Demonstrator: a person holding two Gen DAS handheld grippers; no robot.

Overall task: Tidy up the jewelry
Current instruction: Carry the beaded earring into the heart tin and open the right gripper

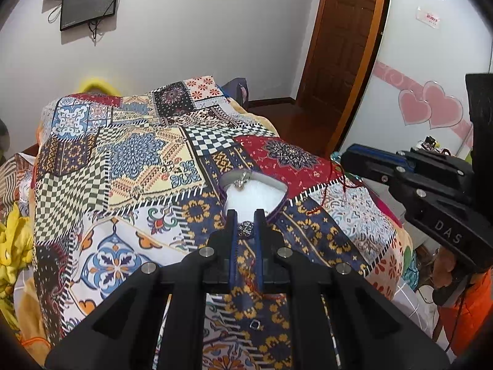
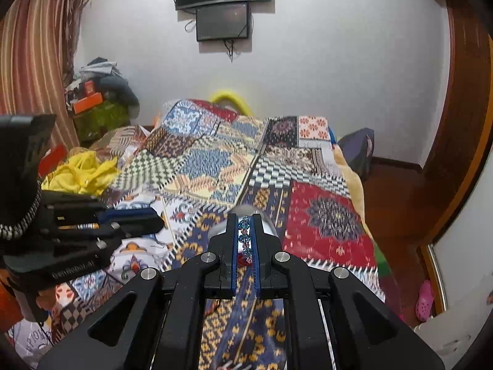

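Observation:
In the left wrist view my left gripper (image 1: 246, 215) is shut on a small silver ornament (image 1: 246, 228). Just beyond its fingertips a heart-shaped jewelry box (image 1: 277, 186) with white lining lies open on the patchwork quilt (image 1: 138, 160). A silver piece (image 1: 242, 182) rests at the box's far rim. In the right wrist view my right gripper (image 2: 245, 217) is shut on a string of blue-green beads (image 2: 245, 237), held above the quilt. The same gripper (image 1: 342, 158) enters the left view from the right, with a red thread (image 1: 334, 185) dangling from it.
A small silver ring (image 1: 255, 324) lies on the quilt under my left gripper. A grey rounded shape (image 2: 268, 217) sits mostly hidden behind the right fingers. My left gripper (image 2: 157, 220) shows at the left. Yellow cloth (image 2: 83, 172) is piled beside the bed; a wooden door (image 1: 339, 46) stands beyond.

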